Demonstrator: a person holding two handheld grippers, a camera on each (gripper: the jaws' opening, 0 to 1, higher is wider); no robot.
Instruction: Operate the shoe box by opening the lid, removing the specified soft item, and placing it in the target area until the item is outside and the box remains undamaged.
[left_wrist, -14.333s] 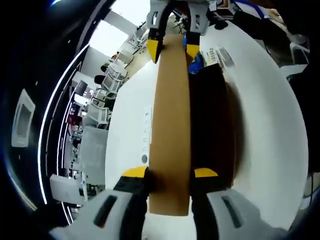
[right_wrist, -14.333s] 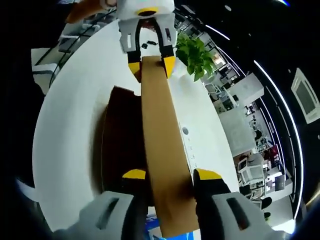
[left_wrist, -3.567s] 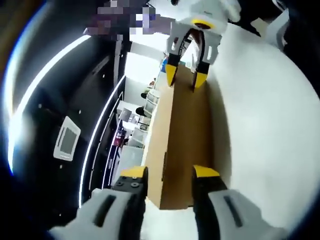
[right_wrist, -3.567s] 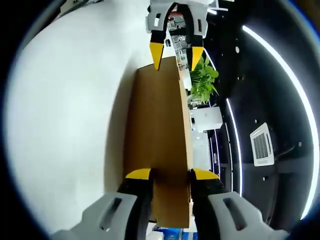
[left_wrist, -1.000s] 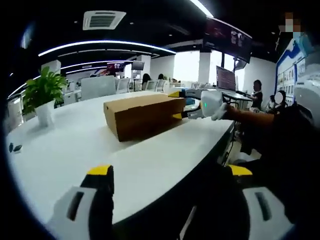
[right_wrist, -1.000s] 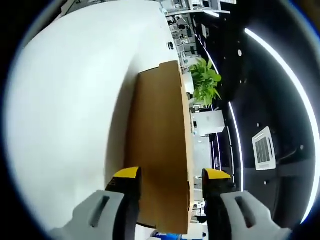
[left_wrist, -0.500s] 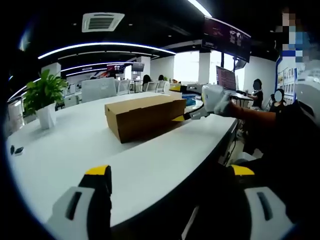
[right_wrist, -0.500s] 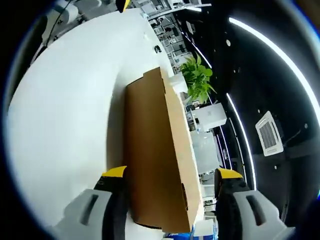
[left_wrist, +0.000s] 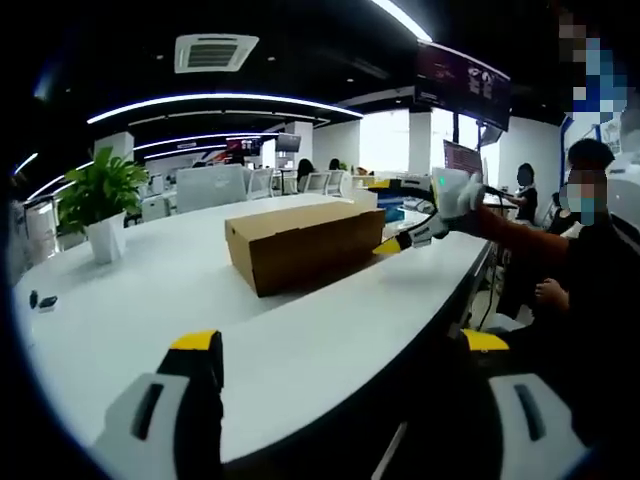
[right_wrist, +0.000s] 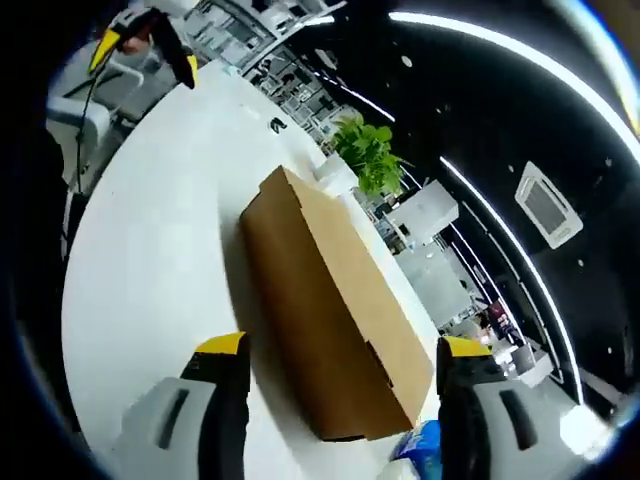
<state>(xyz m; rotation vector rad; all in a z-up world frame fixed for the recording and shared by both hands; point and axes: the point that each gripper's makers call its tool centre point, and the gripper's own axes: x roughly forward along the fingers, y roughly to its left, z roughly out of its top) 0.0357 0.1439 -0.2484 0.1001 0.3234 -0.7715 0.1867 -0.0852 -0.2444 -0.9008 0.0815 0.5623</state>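
- The desk is white and curved; everything below is placed from the shoe box on it.
- The shoe box, brown cardboard with its lid shut, lies flat on the desk.
- A potted plant stands well apart from the box, past its far end.
- My left gripper hangs off the desk edge, well back from the box, jaws spread wide and empty.
- My right gripper hovers just beside the box's near end, jaws apart, holding nothing.

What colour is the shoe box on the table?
Plain brown cardboard; the shoe box shows best in the left gripper view.
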